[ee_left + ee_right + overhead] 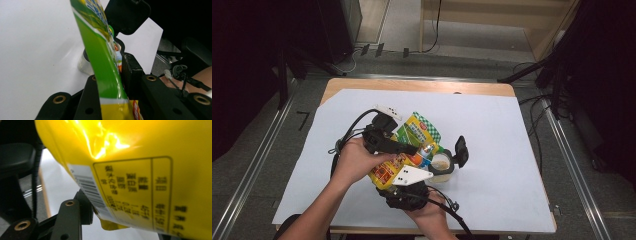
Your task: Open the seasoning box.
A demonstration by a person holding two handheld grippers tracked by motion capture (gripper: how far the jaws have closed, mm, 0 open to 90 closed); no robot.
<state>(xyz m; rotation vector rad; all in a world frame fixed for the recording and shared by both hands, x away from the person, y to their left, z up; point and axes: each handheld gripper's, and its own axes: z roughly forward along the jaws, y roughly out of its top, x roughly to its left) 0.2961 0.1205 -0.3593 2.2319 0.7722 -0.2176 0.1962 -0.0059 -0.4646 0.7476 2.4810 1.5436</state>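
A yellow and green snack bag (414, 134) hangs tilted above the white sheet, held between both hands. My left gripper (408, 148) comes in from the left and is shut across the bag's middle. In the left gripper view the bag (105, 62) stands edge-on, pinched between the black jaws. My right gripper (401, 179) reaches up from the near side under its grey plate and grips the bag's lower yellow end. In the right gripper view the yellow back of the bag (140, 170), with barcode and print, presses on the left finger (75, 217); the other finger is hidden.
A clear jar (441, 166) with pale contents stands just right of the bag, its black flip lid (461, 150) open. The same jar (83, 65) and lid (127, 15) lie beyond the left jaws. White sheet (497, 125) covers the wooden table; cables trail near the hands.
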